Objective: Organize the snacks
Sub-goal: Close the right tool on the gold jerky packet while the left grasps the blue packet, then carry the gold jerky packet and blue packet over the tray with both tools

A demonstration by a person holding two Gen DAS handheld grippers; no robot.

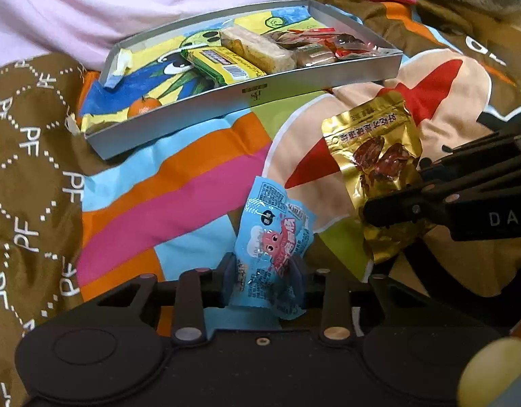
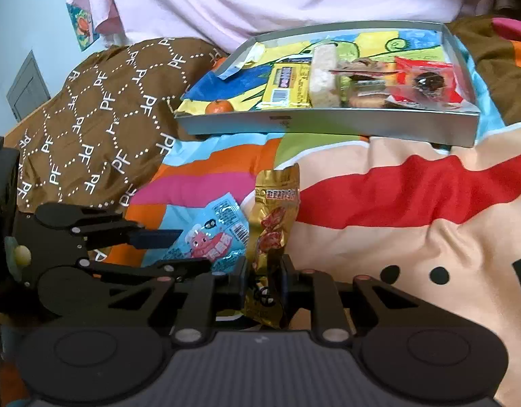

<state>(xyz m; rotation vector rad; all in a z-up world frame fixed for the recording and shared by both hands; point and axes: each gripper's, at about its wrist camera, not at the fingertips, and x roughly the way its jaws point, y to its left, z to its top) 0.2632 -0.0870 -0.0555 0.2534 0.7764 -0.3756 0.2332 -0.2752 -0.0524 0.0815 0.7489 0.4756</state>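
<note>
Mid-carry, looks like: a light-blue crinkly snack packet [image 1: 272, 237] is pinched by the left gripper [image 1: 263, 271], a gold foil pouch [image 2: 272, 237] by the right gripper [image 2: 263, 278], both presumably dropped next into the shallow silver tray [image 1: 246, 96] ahead.

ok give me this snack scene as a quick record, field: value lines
left gripper: shut on blue snack packet
right gripper: shut on gold snack packet
tray: silver, shallow, colourful drawing as liner, beyond both grippers
in tray: yellow-green bar, pale rice bar, brown wrapped snacks, red packets, grouped toward one end
surface: multicoloured cloth
still outside tray: the blue and gold packets
background: pink fabric
</note>
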